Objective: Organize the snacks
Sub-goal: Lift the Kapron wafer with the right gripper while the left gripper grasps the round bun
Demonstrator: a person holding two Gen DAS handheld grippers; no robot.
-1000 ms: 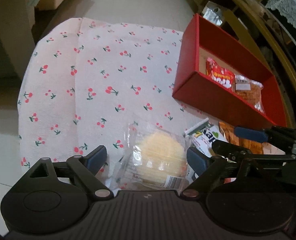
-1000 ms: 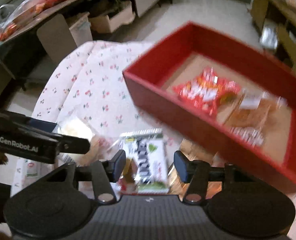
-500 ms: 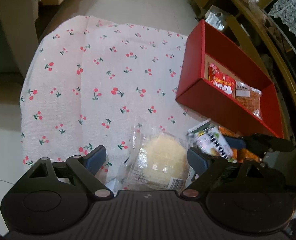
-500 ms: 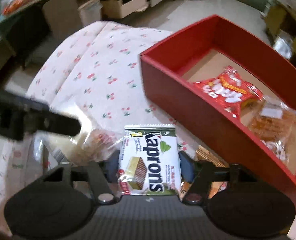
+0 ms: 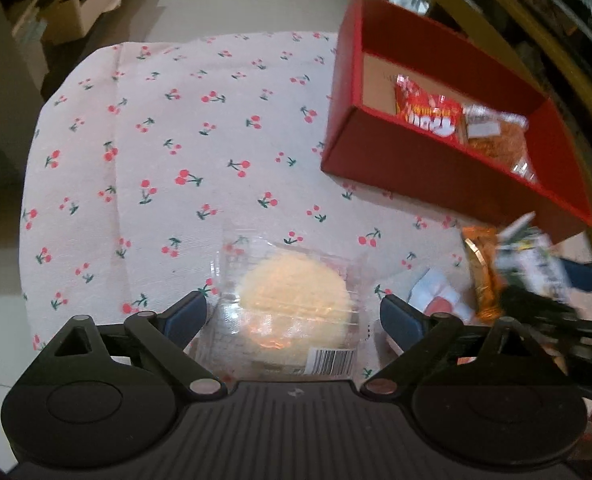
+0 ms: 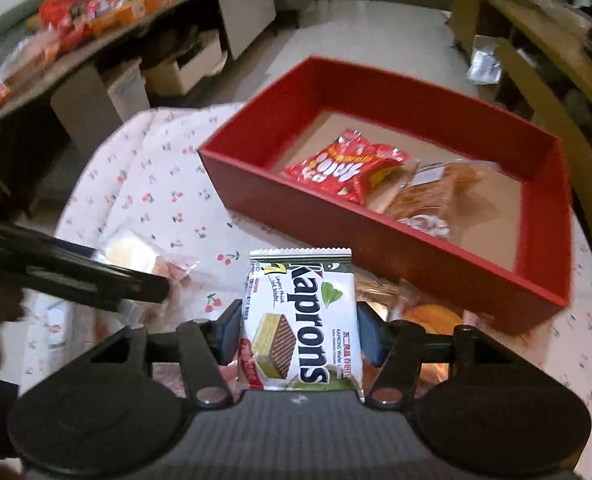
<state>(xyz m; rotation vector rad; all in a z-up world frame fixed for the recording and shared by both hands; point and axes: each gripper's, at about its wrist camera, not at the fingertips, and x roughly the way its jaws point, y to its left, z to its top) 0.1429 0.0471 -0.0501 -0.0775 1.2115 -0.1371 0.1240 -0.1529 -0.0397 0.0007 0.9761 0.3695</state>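
Note:
My right gripper (image 6: 299, 334) is shut on a white and green wafer packet (image 6: 302, 320) and holds it up off the cloth, in front of the red box (image 6: 376, 224). That box holds a red snack bag (image 6: 346, 170) and a clear bag of golden pastry (image 6: 436, 196). My left gripper (image 5: 293, 314) hangs over a round pale cake in clear wrap (image 5: 291, 300); its jaws are opening and stand apart from the wrap on both sides. In the left wrist view the right gripper (image 5: 568, 280) shows at the right edge with the wafer packet (image 5: 536, 260).
A cherry-print cloth (image 5: 175, 152) covers the small table. An orange snack bag (image 5: 482, 276) and a white and red packet (image 5: 436, 296) lie near the box. Shelves with more snacks (image 6: 95, 12) and cardboard boxes stand beyond on the floor.
My right gripper has closed on the wafer packet and lifted it off the cloth toward the box. My left gripper's jaws have spread wider over the cake.

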